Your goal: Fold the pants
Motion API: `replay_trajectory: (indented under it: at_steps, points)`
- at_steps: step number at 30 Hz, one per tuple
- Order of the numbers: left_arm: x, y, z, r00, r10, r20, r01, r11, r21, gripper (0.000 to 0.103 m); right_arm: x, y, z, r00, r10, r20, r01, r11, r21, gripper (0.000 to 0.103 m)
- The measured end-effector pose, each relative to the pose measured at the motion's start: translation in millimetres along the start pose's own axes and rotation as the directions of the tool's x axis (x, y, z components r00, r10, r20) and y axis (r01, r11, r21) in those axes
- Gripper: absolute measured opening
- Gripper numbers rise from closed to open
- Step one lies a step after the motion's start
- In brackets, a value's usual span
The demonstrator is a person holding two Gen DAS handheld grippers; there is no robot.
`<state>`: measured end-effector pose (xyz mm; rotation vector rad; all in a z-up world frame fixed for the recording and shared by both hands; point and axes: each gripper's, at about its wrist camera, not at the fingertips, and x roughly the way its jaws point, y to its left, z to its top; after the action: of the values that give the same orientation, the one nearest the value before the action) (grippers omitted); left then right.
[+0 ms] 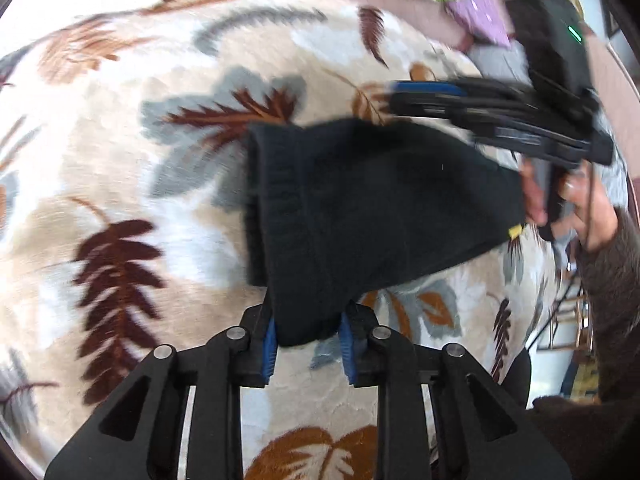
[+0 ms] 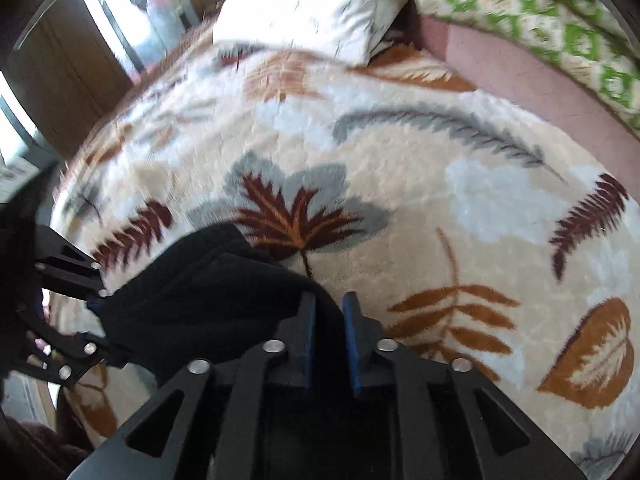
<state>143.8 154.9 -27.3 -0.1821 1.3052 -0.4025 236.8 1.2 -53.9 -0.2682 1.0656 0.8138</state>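
Black pants [image 1: 360, 208] hang above leaf-print blanket [image 1: 120, 160], long axis running L gripper [image 1: 308, 344] to R gripper [image 2: 330, 336], cuff end toward blanket's far side, both clamping fabric narrowly.

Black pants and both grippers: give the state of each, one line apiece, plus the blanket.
Black pants: bunched, lifted off the blanket, hanging between both grippers.
Left gripper: jaws shut on one end of the pants.
Right gripper: jaws narrowly apart with pants fabric between them; pad contact unclear.
Leaf-print blanket: spread flat under the pants.
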Motion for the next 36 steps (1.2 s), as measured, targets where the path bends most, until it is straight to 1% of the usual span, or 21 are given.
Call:
replay_trajectory:
  at_steps: [3,6,8,10,11,12,13,14,16,17,18,20,21,22,25,27,29,31,34,35,36]
  points:
    - [-18,6,3,0.999,-0.006,0.041,0.007,0.999,-0.041,0.027,-50,-22,-11,0.996,-0.006,0.094,-0.002,0.996,0.091,0.038]
    - [-20,5,21,0.997,-0.033,0.063,0.039,0.993,-0.107,0.029,-91,-50,-40,0.987,-0.025,0.158,-0.011,0.975,0.223,0.052]
    - [-17,5,36,0.996,-0.057,0.072,0.069,0.984,-0.165,0.029,-105,-65,-62,0.985,-0.061,0.161,0.014,0.96,0.28,0.052]
    - [-18,10,47,0.993,-0.09,0.075,0.104,0.969,-0.223,0.029,-108,-75,-82,0.986,-0.104,0.128,0.06,0.948,0.313,0.052]
    - [-19,12,48,0.99,-0.119,0.081,0.135,0.962,-0.238,0.029,-107,-78,-91,0.987,-0.115,0.112,0.073,0.942,0.329,0.052]
    - [-20,11,45,0.987,-0.142,0.077,0.156,0.96,-0.231,0.033,-106,-82,-99,0.989,-0.112,0.099,0.072,0.937,0.343,0.052]
    - [-21,9,42,0.987,-0.147,0.062,0.157,0.966,-0.208,0.037,-104,-83,-109,0.991,-0.102,0.091,0.063,0.931,0.359,0.052]
    - [-21,6,38,0.992,-0.117,0.036,0.121,0.978,-0.171,0.045,-102,-82,-116,0.991,-0.092,0.093,0.051,0.927,0.373,0.052]
    - [-23,3,27,1.0,-0.027,0.003,0.027,0.994,-0.106,0.045,-99,-76,-133,0.993,-0.047,0.106,0.002,0.92,0.392,0.052]
    - [-22,5,21,1.0,-0.003,-0.01,0.002,0.995,-0.095,0.045,-96,-70,-137,0.993,-0.029,0.111,-0.017,0.919,0.395,0.052]
    - [-22,8,19,1.0,-0.003,-0.016,0.001,0.995,-0.101,0.045,-94,-63,-141,0.993,-0.022,0.119,-0.026,0.921,0.389,0.052]
    - [-22,19,18,0.999,-0.029,-0.019,0.026,0.989,-0.144,0.045,-85,-40,-143,0.991,-0.006,0.132,-0.039,0.941,0.336,0.052]
    - [-22,24,21,0.999,-0.039,-0.016,0.035,0.985,-0.171,0.045,-79,-25,-143,0.991,0.008,0.135,-0.048,0.953,0.298,0.057]
    - [-19,28,27,0.999,-0.051,-0.013,0.048,0.978,-0.201,0.045,-75,-13,-141,0.992,0.012,0.128,-0.045,0.965,0.26,0.059]
    - [-5,31,46,0.996,-0.077,-0.035,0.066,0.969,-0.24,0.045,-57,27,-131,0.995,-0.027,0.094,0.017,0.994,0.105,0.06]
    - [9,28,59,0.995,-0.085,-0.058,0.068,0.964,-0.256,0.045,-48,43,-128,0.995,-0.053,0.089,0.048,0.997,0.056,0.06]
    - [20,26,68,0.993,-0.094,-0.071,0.072,0.961,-0.267,0.045,-38,53,-124,0.997,-0.032,0.075,0.03,0.999,0.032,0.06]
    - [30,24,76,0.992,-0.097,-0.086,0.07,0.958,-0.278,0.045,-28,62,-121,0.995,-0.083,0.063,0.083,0.997,0.001,0.06]
    - [46,22,84,0.991,-0.068,-0.116,0.033,0.96,-0.277,0.047,-18,67,-120,0.993,-0.107,0.059,0.108,0.994,-0.021,0.058]
    - [49,23,86,0.991,-0.074,-0.114,0.038,0.956,-0.291,0.047,-16,69,-119,0.991,-0.118,0.058,0.119,0.992,-0.029,0.058]
    - [50,23,87,0.992,-0.077,-0.101,0.043,0.952,-0.304,0.047,-16,70,-119,0.99,-0.124,0.063,0.126,0.991,-0.036,0.049]
